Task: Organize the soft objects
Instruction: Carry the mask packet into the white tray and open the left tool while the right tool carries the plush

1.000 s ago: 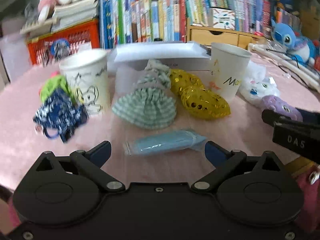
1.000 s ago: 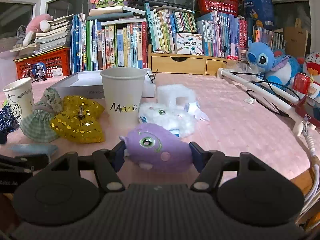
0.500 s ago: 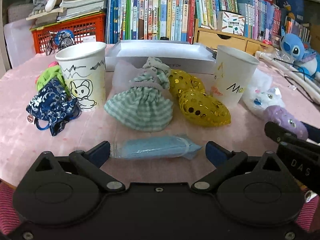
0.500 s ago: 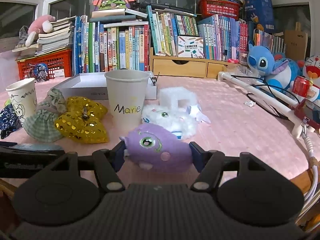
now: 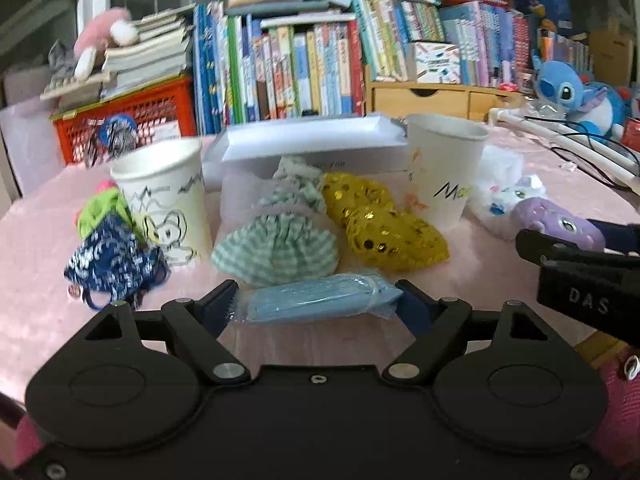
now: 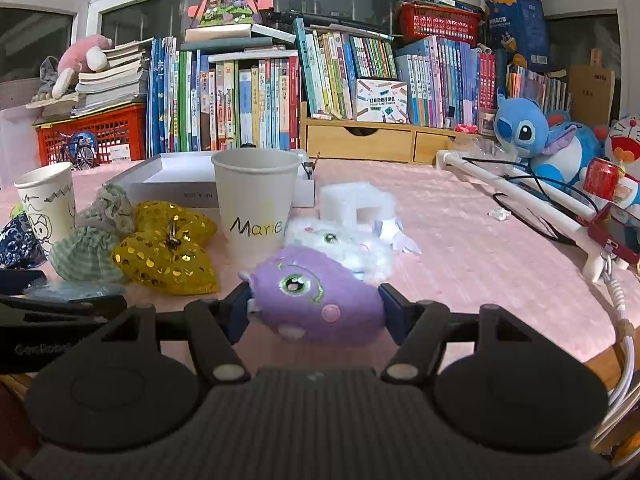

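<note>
My left gripper (image 5: 316,302) is shut on a blue wrapped pack (image 5: 316,302), one finger at each end. My right gripper (image 6: 314,306) is shut on a purple plush toy (image 6: 316,294). On the pink tablecloth lie a green checked pouch (image 5: 276,236), a gold sequin bow (image 5: 384,224), a dark blue patterned cloth (image 5: 112,264) with a green piece behind it, and a white fluffy toy (image 6: 344,236). Two paper cups stand there: one with a drawn mouse (image 5: 164,200), one marked "Marie" (image 6: 256,208). The right gripper shows at the right edge of the left wrist view (image 5: 580,264).
A flat white box (image 5: 312,148) lies behind the soft things. Books, a red crate (image 6: 92,140) and wooden drawers (image 6: 380,142) line the back. A white rod with black cables (image 6: 516,188), a Stitch plush (image 6: 532,136) and a red phone (image 6: 616,236) sit at the right.
My left gripper has closed its fingers in from either side onto the blue pack and tilted upward. My right gripper keeps its hold on the purple plush and has hardly moved.
</note>
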A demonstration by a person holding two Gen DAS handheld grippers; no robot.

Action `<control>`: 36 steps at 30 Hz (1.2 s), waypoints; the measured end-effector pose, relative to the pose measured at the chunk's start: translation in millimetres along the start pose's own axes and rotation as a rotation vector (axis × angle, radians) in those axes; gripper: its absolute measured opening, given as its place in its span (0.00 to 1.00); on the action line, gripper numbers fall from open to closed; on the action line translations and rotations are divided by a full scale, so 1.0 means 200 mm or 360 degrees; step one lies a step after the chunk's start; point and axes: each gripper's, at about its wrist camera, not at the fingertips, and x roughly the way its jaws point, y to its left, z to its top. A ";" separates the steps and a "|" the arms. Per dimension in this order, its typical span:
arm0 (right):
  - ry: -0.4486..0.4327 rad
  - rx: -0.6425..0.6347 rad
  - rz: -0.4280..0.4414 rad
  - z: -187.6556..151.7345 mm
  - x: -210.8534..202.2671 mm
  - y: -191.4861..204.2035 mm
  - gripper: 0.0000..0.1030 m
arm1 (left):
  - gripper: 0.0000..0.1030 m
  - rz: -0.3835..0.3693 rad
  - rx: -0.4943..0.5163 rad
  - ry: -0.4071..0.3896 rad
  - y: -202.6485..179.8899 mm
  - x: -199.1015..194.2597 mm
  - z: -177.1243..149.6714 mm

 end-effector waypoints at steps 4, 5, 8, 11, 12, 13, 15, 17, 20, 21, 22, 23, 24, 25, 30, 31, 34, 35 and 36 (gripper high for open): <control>-0.0022 -0.0006 -0.0008 0.02 -0.01 -0.01 0.67 | 0.80 -0.0039 0.0027 -0.0032 0.01 -0.04 0.03; -0.0027 -0.0007 -0.0009 0.02 -0.01 -0.01 0.67 | 0.80 -0.0051 0.0026 -0.0040 0.01 -0.05 0.04; -0.0046 -0.0013 -0.0010 0.04 -0.01 -0.01 0.67 | 0.80 -0.0081 0.0027 -0.0071 0.03 -0.07 0.08; -0.0073 -0.0022 -0.0010 0.07 -0.02 -0.01 0.67 | 0.80 -0.0104 0.0034 -0.0092 0.05 -0.09 0.12; -0.0083 -0.0024 -0.0009 0.08 -0.02 -0.02 0.67 | 0.80 -0.0111 0.0036 -0.0095 0.05 -0.10 0.14; -0.0094 -0.0026 -0.0007 0.09 -0.02 -0.02 0.67 | 0.80 -0.0120 0.0037 -0.0100 0.06 -0.10 0.15; -0.0113 -0.0028 -0.0004 0.11 -0.02 -0.02 0.67 | 0.80 -0.0145 0.0040 -0.0114 0.06 -0.11 0.18; -0.0130 -0.0024 -0.0001 0.13 -0.02 -0.02 0.67 | 0.80 -0.0172 0.0038 -0.0131 0.08 -0.11 0.22; -0.0150 -0.0009 0.0016 0.18 -0.02 -0.03 0.67 | 0.80 -0.0209 0.0023 -0.0168 0.11 -0.11 0.30; -0.0159 -0.0001 0.0024 0.20 -0.02 -0.04 0.67 | 0.80 -0.0217 0.0018 -0.0181 0.12 -0.11 0.33; -0.0171 0.0004 0.0032 0.22 -0.02 -0.04 0.67 | 0.80 -0.0224 0.0014 -0.0200 0.14 -0.11 0.37; -0.0184 0.0007 0.0042 0.24 -0.01 -0.05 0.67 | 0.80 -0.0230 0.0011 -0.0215 0.15 -0.10 0.40; -0.0197 0.0012 0.0052 0.26 -0.01 -0.05 0.67 | 0.80 -0.0230 0.0009 -0.0229 0.16 -0.10 0.44; -0.0208 0.0018 0.0061 0.29 -0.01 -0.06 0.67 | 0.80 -0.0226 0.0019 -0.0254 0.18 -0.09 0.48; -0.0238 0.0085 0.0132 0.42 0.02 -0.10 0.67 | 0.80 -0.0223 0.0013 -0.0304 0.25 -0.05 0.66; -0.0239 0.0096 0.0150 0.45 0.03 -0.11 0.67 | 0.80 -0.0232 0.0003 -0.0288 0.27 -0.03 0.70; -0.0236 0.0095 0.0197 0.53 0.08 -0.12 0.67 | 0.80 -0.0285 -0.0034 -0.0234 0.31 0.04 0.82; -0.0229 0.0093 0.0224 0.56 0.10 -0.12 0.67 | 0.79 -0.0291 -0.0044 -0.0215 0.32 0.06 0.85; -0.0222 0.0098 0.0248 0.59 0.12 -0.13 0.67 | 0.79 -0.0293 -0.0056 -0.0196 0.33 0.10 0.89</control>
